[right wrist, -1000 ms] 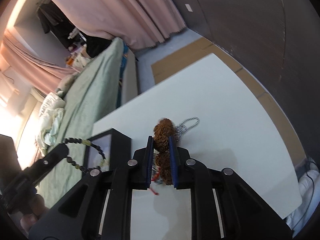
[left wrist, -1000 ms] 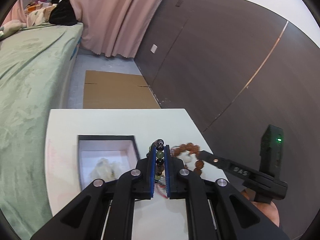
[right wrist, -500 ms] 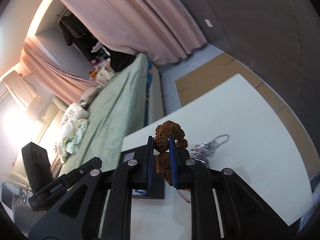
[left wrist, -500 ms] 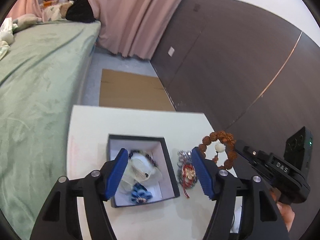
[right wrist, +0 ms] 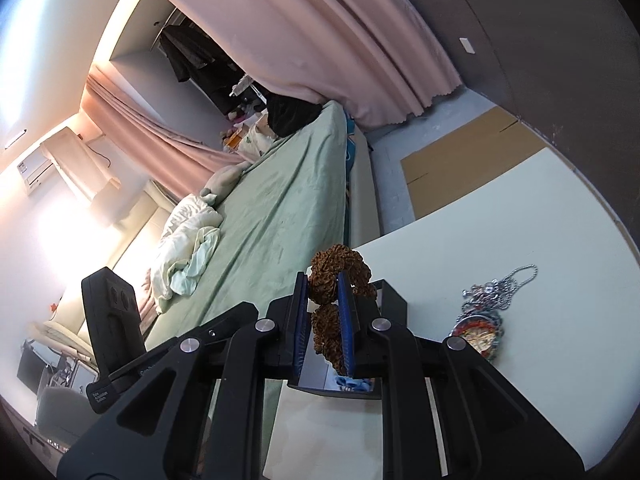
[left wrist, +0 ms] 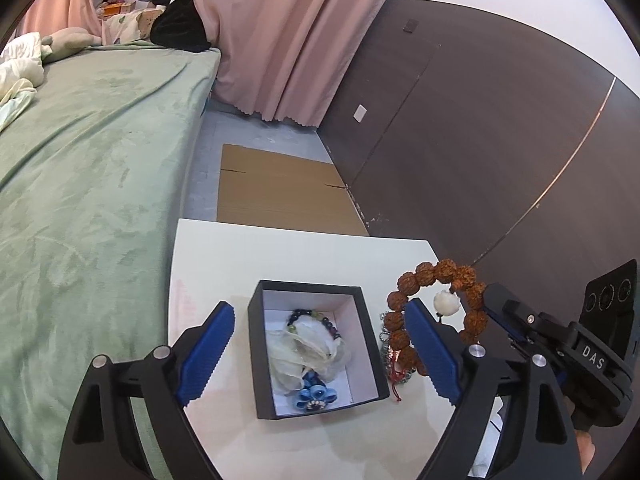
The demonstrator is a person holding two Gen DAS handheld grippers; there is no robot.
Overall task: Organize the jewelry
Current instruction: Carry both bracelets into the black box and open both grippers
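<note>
A black jewelry box [left wrist: 256,344] with a white lining stands open on the white table [left wrist: 304,252]. Inside lie a dark bead bracelet [left wrist: 310,317], a white pouch [left wrist: 304,350] and a blue ornament [left wrist: 316,394]. My left gripper [left wrist: 320,356] is open and empty, held above the box. My right gripper [right wrist: 325,316] is shut on a brown seed-bead bracelet [right wrist: 334,268], which hangs just right of the box in the left wrist view [left wrist: 440,276]. A silver chain with a red charm [right wrist: 486,312] lies on the table beside the box.
A bed with a green sheet [left wrist: 80,160] runs along the table's left side. Flat cardboard [left wrist: 280,196] lies on the floor beyond the table. A dark panel wall [left wrist: 480,140] and pink curtains [left wrist: 288,32] stand behind.
My left gripper opened and let the dark bead bracelet fall into the box, then rose. My right gripper lifted the brown seed bracelet and moved it toward the box.
</note>
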